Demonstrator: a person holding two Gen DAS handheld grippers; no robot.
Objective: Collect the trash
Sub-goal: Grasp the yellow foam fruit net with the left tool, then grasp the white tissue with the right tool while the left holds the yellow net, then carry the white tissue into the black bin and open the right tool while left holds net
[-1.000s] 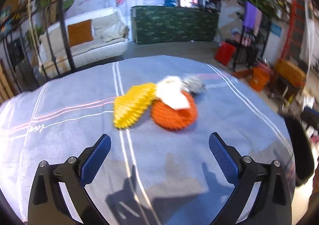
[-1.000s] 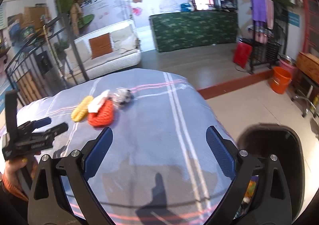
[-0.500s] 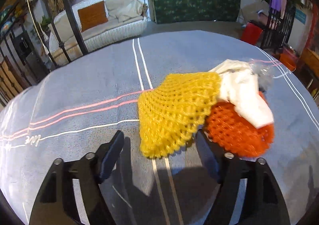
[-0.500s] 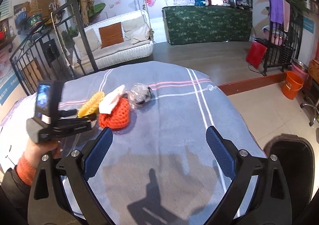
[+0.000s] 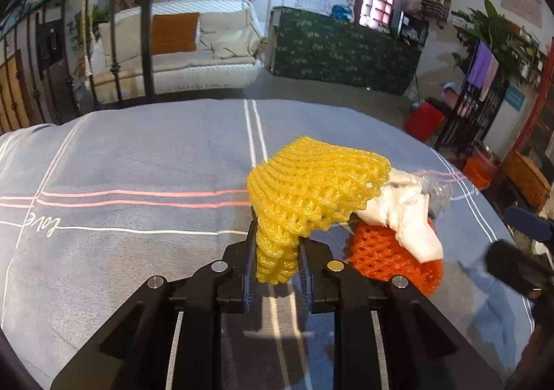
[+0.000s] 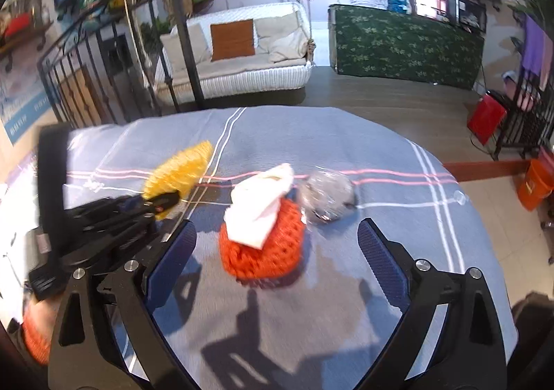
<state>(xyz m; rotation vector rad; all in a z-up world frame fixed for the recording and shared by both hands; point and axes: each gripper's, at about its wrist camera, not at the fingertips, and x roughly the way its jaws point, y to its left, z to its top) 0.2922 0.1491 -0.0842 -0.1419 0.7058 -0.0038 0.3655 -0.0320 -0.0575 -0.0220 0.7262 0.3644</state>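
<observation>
The left gripper has its jaws pinched tight on the near end of the yellow net, a foam fruit sleeve whose wide end fans out above and beyond the fingers. From the right wrist view the same net juts out past the left gripper over the grey striped cloth on the table; whether it has left the cloth or rests on it I cannot tell.

Just right of it lies the orange net, flat on the cloth, with a crumpled white tissue draped over its far part. In the right wrist view the tissue sits on top of the orange net, and a crinkled clear wrapper lies just beside them, touching or nearly touching the net's far right edge.

The right gripper hangs above the cloth with its jaws spread wide and nothing between them; the orange net and tissue lie ahead in the gap between its blue pads.

A dark bin shows at the lower right, off the table's edge.
</observation>
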